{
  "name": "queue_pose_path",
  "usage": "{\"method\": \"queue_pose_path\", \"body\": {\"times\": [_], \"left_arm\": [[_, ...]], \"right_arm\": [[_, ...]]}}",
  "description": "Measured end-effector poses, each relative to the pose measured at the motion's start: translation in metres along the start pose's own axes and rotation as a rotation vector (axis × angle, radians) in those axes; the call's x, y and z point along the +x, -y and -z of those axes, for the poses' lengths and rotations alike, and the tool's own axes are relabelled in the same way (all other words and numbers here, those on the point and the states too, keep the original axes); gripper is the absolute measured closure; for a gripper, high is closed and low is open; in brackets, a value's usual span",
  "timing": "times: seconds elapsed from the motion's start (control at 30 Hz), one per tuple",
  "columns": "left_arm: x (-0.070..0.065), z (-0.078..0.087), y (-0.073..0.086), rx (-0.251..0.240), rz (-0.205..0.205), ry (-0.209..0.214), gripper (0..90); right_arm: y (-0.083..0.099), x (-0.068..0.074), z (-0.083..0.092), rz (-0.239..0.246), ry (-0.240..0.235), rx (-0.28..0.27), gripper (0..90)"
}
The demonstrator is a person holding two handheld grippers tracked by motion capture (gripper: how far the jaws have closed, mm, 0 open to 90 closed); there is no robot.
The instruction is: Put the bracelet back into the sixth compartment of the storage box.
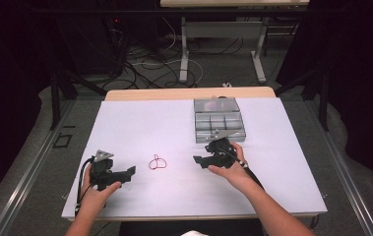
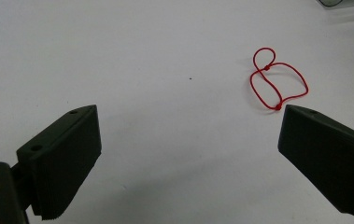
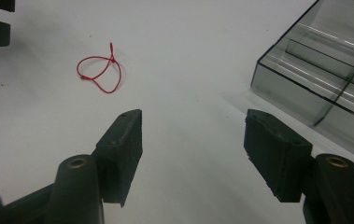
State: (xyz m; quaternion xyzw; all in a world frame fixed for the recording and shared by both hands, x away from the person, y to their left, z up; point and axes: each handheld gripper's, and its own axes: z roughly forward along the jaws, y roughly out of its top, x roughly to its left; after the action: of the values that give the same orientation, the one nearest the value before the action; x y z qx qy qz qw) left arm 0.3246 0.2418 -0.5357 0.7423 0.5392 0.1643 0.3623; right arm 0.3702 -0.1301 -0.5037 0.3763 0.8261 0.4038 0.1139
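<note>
A thin red string loop lies on the white table between the left gripper and the right gripper. Both grippers are wide open, holding nothing. A clear box sits behind the right one.

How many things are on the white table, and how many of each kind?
Red string loop: 1
Clear box with compartments: 1
Black grippers, left gripper and right gripper: 2
Total: 4

One red string loop, one compartment box, two tools
</note>
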Motion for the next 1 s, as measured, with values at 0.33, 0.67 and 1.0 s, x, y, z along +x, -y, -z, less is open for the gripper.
{"method": "queue_pose_path", "body": {"times": [0.33,0.67,1.0], "left_arm": [[0.0,0.0,0.0,-0.001,-0.003,-0.001,6.0],[0.0,0.0,0.0,-0.001,-0.005,0.0,6.0],[0.0,0.0,0.0,0.001,-0.007,0.0,6.1]], "right_arm": [[-0.011,0.011,-0.017,0.009,-0.032,0.01,39.6],[-0.02,0.021,-0.031,0.029,-0.055,0.012,43.9],[-0.025,0.028,-0.044,0.048,-0.089,0.048,45.9]]}}
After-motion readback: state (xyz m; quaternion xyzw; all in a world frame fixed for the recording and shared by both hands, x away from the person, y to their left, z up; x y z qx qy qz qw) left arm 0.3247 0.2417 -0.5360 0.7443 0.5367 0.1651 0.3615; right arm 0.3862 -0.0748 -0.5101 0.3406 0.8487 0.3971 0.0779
